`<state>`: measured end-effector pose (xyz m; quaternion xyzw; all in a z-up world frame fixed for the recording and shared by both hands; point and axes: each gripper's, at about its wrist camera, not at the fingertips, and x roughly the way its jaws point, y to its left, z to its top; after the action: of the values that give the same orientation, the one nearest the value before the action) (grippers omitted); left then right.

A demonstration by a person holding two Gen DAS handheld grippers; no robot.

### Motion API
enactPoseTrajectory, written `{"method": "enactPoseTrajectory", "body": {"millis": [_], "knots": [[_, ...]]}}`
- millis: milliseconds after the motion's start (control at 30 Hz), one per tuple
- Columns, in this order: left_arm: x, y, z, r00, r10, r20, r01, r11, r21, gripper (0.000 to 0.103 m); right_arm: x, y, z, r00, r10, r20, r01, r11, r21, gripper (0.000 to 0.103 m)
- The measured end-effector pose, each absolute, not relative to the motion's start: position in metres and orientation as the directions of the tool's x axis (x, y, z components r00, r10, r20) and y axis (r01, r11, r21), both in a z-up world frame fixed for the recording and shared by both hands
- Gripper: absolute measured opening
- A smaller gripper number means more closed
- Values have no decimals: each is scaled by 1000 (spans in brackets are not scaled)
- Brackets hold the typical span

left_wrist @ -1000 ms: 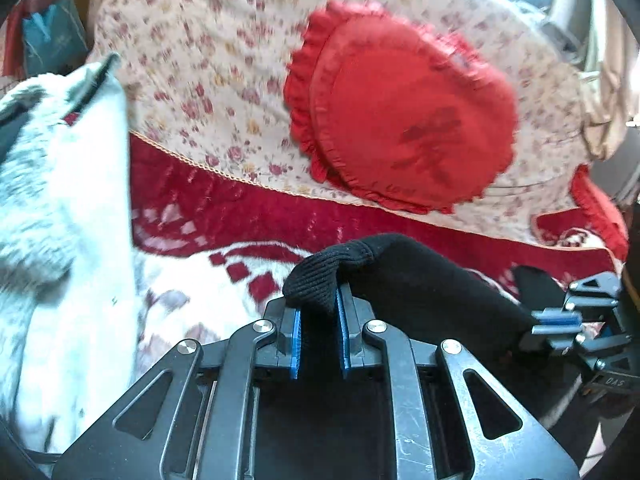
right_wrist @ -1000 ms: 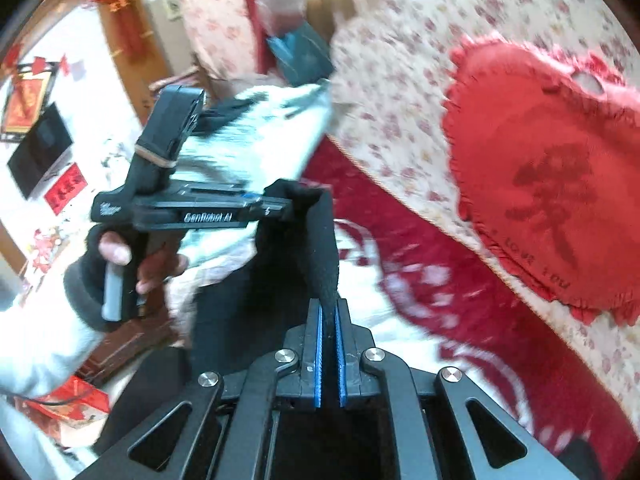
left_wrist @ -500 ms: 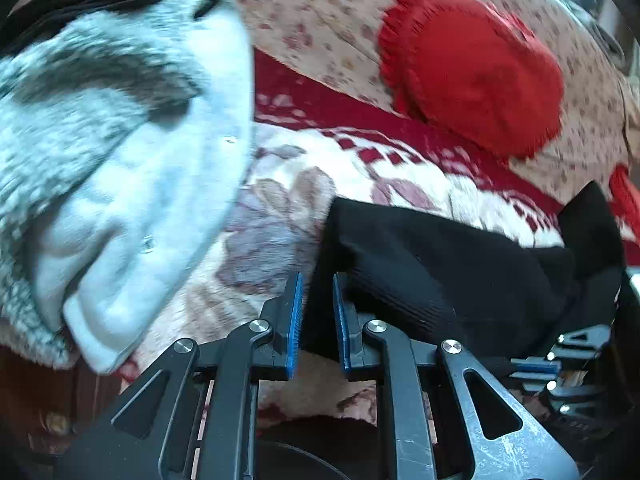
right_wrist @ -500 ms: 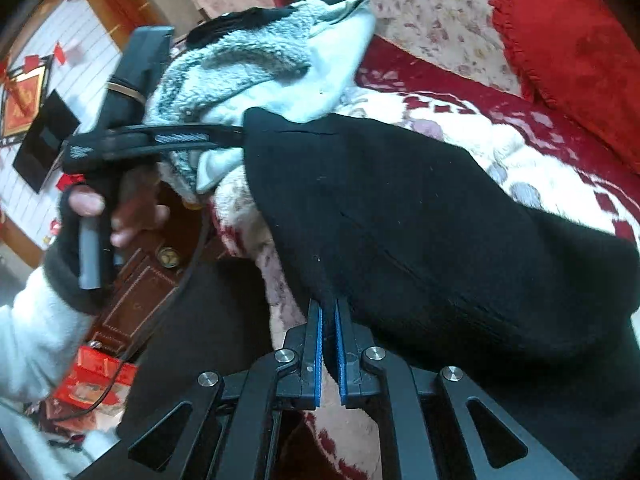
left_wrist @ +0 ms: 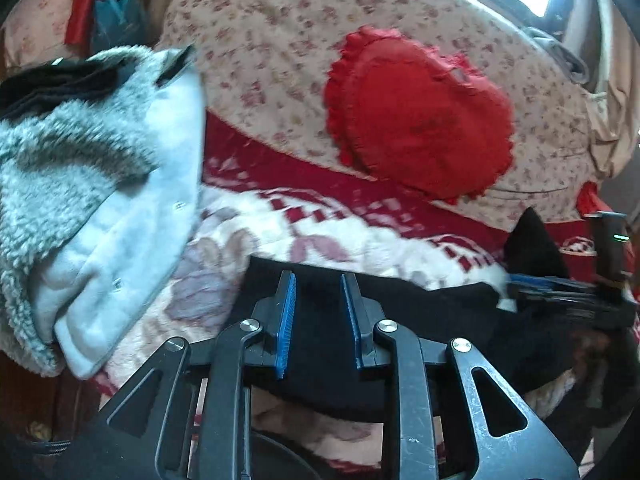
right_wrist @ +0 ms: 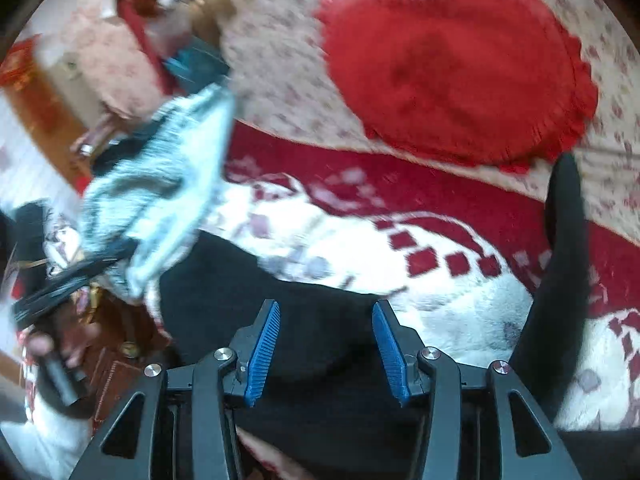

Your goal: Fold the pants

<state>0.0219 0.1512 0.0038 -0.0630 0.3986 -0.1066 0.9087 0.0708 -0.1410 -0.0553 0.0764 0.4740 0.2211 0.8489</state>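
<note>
On the red-and-white blanket (left_wrist: pixel 360 236), in front of the red heart cushion (left_wrist: pixel 420 116), my black pants (left_wrist: pixel 320 360) lie flat, long axis running crosswise along the blanket's near edge, one leg (right_wrist: pixel 560 264) angling up toward the cushion. My left gripper (left_wrist: pixel 318 316) is opening, blue pads apart, black cloth beneath and between them but not pinched. My right gripper (right_wrist: pixel 324 352) is opening wider, over the same cloth. A grey fleece jacket (left_wrist: pixel 92 200) sits left of the cushion.

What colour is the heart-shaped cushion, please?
Red heart-shaped cushion; sharpest in the left wrist view.
</note>
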Motion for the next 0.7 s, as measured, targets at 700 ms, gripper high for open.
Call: {"method": "enactPoseTrajectory", "body": {"millis": [700], "knots": [[15,95,-78,545,-145,-826,114,989,-99,41,59,-172,-57,556,353,-752,-242,935,260,19]]}}
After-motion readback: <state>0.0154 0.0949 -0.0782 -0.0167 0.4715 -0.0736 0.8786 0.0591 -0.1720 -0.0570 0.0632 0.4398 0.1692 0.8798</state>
